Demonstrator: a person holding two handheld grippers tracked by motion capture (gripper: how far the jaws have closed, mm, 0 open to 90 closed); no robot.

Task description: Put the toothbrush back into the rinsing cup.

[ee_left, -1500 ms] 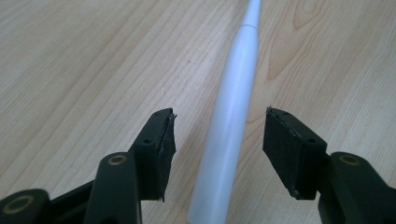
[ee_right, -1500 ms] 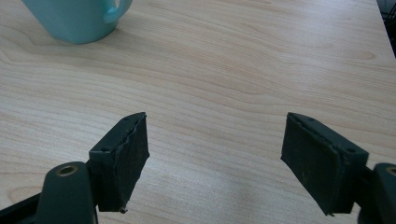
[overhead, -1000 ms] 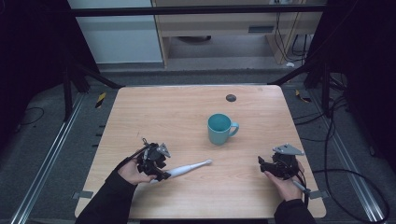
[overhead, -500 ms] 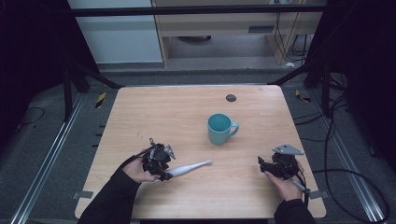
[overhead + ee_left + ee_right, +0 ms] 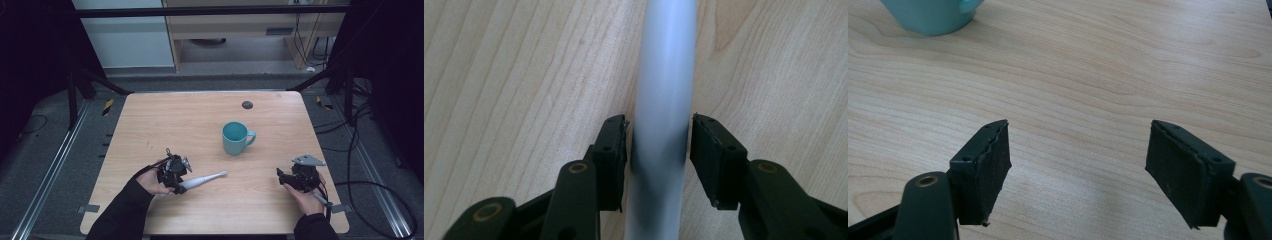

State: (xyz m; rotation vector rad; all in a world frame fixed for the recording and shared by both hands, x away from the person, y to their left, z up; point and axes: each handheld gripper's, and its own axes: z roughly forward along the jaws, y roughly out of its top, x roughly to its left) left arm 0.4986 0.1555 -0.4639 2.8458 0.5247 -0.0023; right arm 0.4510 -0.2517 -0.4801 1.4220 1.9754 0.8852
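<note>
Here, in the high view, a long white plastic toothbrush-like handle (image 5: 202, 180) is seen lying flat on the pale wooden table (image 5: 200, 120), its long axis running rightward and slightly away from the left gripper (image 5: 176, 181), which is set over its near end; the teal ceramic mug (image 5: 236, 138) stands well apart. In the left gripper view, the handle passes straight between the jaws, narrowly set, with thin gaps apparently remaining. In the right gripper view, the right gripper (image 5: 1078, 170) is spread wide over bare wood.
</note>
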